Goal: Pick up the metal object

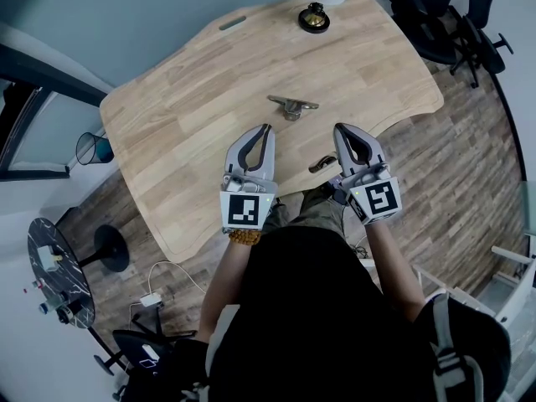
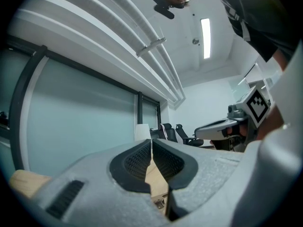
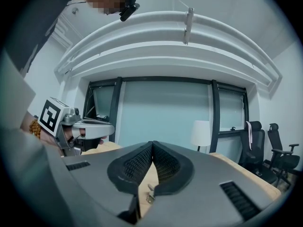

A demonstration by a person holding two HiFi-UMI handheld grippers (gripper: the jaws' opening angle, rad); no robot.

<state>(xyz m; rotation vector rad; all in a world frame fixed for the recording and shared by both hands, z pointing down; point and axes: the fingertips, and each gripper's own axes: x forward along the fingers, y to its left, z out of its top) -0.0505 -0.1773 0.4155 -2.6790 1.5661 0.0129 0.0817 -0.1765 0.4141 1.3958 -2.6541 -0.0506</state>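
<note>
First, in the head view, one wooden table [image 1: 167,132] is carrying one metal object [image 1: 292,105], which is lying flat near the middle, ahead of both grippers and touching neither of them. One round black and gold item [image 1: 314,18] is sitting at the far edge. Two grippers are hovering side by side over the near part of the table: the left gripper [image 1: 267,127] and the right gripper [image 1: 340,127], each with its jaws pressed together.

Next, in the left gripper view, the left gripper [image 2: 151,143] is holding nothing, with its two jaws meeting at the tips. Through the narrow gap lower down, a bit of the metal object [image 2: 159,203] is showing on the table.

Finally, in the right gripper view, the right gripper [image 3: 152,144] is fully closed on nothing. The metal object [image 3: 150,196] is showing through the gap below the tips. One white lamp [image 3: 201,132] and two office chairs [image 3: 279,150] are standing behind.
</note>
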